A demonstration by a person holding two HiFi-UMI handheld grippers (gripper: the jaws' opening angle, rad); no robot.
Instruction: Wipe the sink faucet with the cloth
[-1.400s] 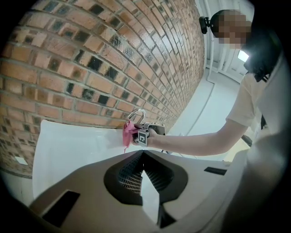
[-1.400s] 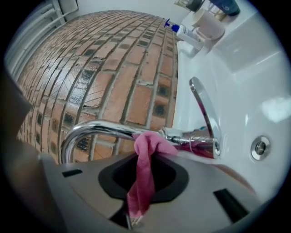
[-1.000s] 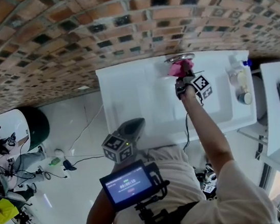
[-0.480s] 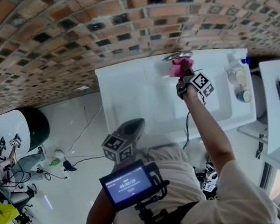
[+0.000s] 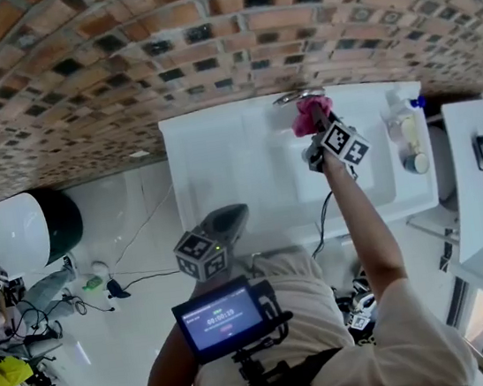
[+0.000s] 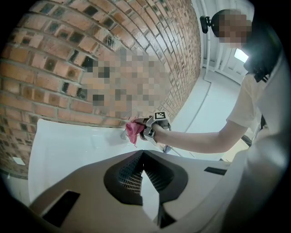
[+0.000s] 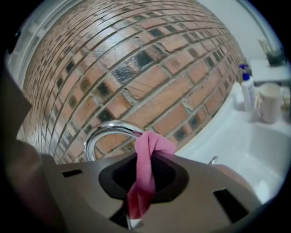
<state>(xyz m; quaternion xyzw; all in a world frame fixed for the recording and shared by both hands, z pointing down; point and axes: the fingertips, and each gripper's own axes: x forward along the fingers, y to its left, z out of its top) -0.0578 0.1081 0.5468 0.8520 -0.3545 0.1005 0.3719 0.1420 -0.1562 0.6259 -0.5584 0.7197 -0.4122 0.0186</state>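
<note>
**Wipe under way: cloth on the faucet arc**

Right claw (image 7: pixel 141 184) is clamped tight on the pink cloth (image 7: pixel 146 161). The fold poking past the tips sits against the chrome faucet (image 7: pixel 105 133), at the spout end of its arc. Reads as mid-wipe.

Next move, my call: drag the cloth along the arc toward the base, with pressure on and the grip firm.

Left claw (image 6: pixel 143 154) is closed on nothing, parked by the front edge of the white sink (image 5: pixel 219 159), well apart from the faucet.

Only the right gripper view shows cloth-to-chrome contact. The head view gives the layout. The left gripper view gives a side look at the cloth on the spout.
</note>
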